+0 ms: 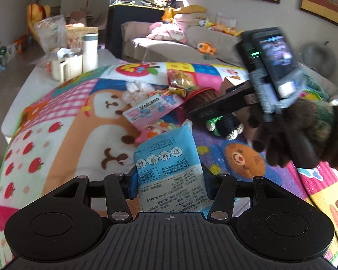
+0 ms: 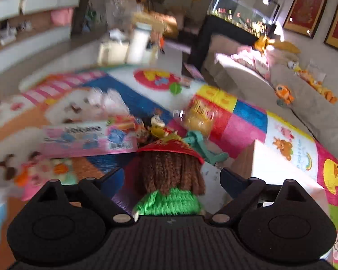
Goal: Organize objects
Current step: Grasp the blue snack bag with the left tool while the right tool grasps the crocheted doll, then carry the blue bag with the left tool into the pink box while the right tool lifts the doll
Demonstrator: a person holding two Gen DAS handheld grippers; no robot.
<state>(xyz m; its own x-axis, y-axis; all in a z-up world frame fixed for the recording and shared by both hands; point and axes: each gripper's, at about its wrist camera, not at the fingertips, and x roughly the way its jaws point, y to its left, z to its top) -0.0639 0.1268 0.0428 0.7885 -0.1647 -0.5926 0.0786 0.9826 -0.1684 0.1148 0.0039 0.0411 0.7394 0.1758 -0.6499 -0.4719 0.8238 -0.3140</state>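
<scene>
Left wrist view: the left gripper [image 1: 169, 175] has its jaws closed on a blue packet [image 1: 169, 157] above the patterned mat [image 1: 63, 135], with the right gripper [image 1: 205, 108] over the toy pile. Right wrist view alone shows the right gripper's [image 2: 171, 180] jaws open, either side of a yarn-haired doll [image 2: 169, 175], not pressing it.

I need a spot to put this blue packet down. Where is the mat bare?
Bare mat lies left of the blue packet, over the bear face and apple print. Crowded: the middle, around the pink Volcano box, candy bags and knitted doll.
</scene>
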